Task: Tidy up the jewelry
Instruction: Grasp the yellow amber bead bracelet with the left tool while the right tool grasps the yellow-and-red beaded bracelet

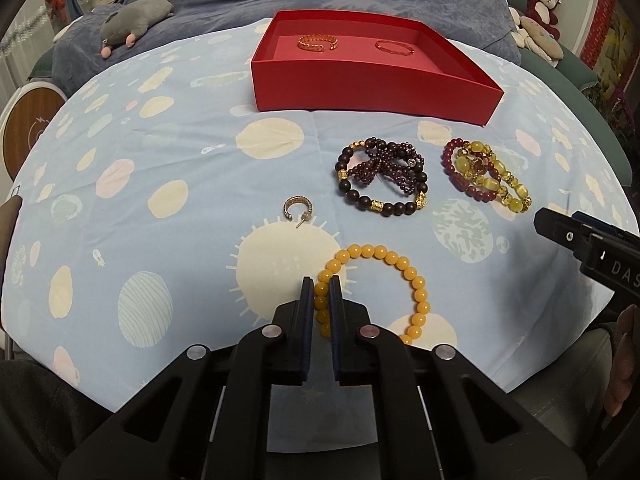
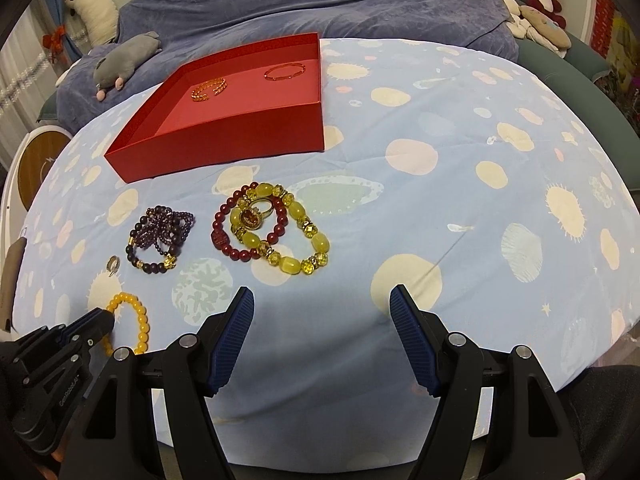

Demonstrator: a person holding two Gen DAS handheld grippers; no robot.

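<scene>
Here yellow bead bracelet (image 1: 416, 280) clamped in left tool (image 1: 322, 280).

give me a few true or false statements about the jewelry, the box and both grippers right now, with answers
1. The left gripper is shut on the yellow beaded bracelet. True.
2. The red cardboard box is empty. False: two thin bangles lie inside.
3. The right gripper holds the small gold hoop earring. False: it is open and empty.
4. The dark brown beaded bracelet lies on the blue patterned cloth, outside the box. True.
</scene>
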